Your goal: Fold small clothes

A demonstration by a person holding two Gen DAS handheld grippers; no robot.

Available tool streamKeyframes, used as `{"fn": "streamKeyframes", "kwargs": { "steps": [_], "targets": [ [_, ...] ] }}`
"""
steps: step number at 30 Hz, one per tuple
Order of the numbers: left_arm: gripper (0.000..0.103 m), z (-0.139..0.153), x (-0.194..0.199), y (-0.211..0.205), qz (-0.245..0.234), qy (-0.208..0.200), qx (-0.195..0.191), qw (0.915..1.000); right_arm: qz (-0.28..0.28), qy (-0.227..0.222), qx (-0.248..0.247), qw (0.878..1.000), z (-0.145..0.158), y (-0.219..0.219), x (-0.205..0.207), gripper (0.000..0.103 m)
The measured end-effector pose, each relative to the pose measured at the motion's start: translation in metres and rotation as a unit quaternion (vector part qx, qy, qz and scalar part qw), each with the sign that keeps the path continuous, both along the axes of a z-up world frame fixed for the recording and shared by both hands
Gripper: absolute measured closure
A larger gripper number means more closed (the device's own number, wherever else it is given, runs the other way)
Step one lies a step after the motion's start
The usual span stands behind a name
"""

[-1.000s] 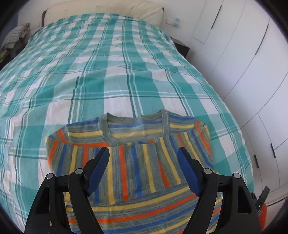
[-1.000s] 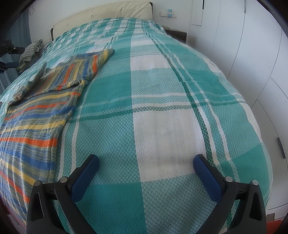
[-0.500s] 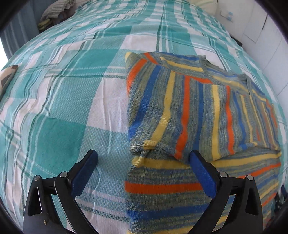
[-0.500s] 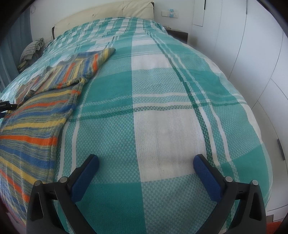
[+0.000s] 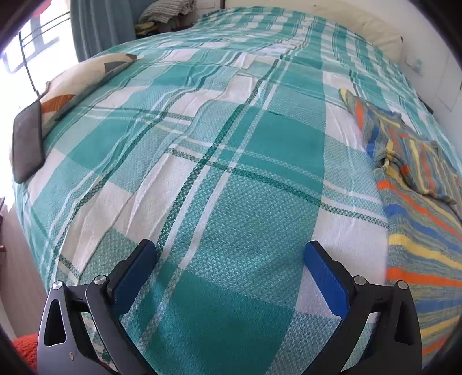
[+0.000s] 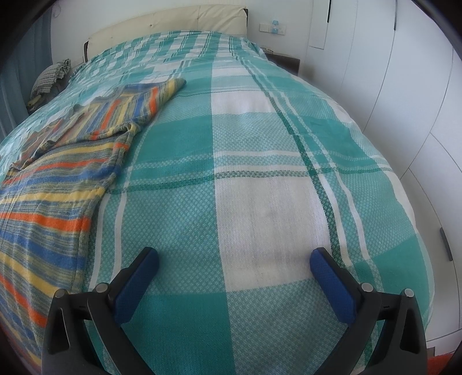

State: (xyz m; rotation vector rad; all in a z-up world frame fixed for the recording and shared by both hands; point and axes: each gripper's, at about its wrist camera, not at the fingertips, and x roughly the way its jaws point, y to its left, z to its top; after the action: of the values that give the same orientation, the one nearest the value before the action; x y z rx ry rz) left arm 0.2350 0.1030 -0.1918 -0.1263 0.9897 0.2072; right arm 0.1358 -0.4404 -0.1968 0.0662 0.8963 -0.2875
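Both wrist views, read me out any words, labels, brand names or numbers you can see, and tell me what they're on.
None can be read.
Striped sweater: no tag or print shows.
Dark phone: blank screen.
Wall plate with blue stickers: too small to read.

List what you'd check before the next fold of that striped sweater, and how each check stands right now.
1. Left gripper empty, jaws wide: ok.
2. Right gripper empty, jaws wide: ok.
3. Sweater lying on the bedspread: ok.
4. Sleeves folded in over the chest: ok.
5. Either gripper over the sweater: not ok, both over bare bedspread.
6. Sweater's bottom hem within reach: cannot tell, it runs out of view.
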Motion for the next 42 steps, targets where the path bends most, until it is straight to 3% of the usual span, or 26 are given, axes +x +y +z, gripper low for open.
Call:
{"fn": "streamKeyframes", "kwargs": {
  "steps": [16, 42],
  "targets": [
    [0.0, -0.009, -0.004, -0.014, 0.007, -0.024, 0.056, 0.9981, -0.001, -0.008, -0.013, 1.0, -0.001, 0.004, -0.002, 0.0],
    [0.0, -0.01, -0.005, -0.016, 0.008, -0.031, 0.062, 0.9976, -0.002, -0.008, -0.014, 1.0, -0.002, 0.004, -0.002, 0.0]
  ]
}}
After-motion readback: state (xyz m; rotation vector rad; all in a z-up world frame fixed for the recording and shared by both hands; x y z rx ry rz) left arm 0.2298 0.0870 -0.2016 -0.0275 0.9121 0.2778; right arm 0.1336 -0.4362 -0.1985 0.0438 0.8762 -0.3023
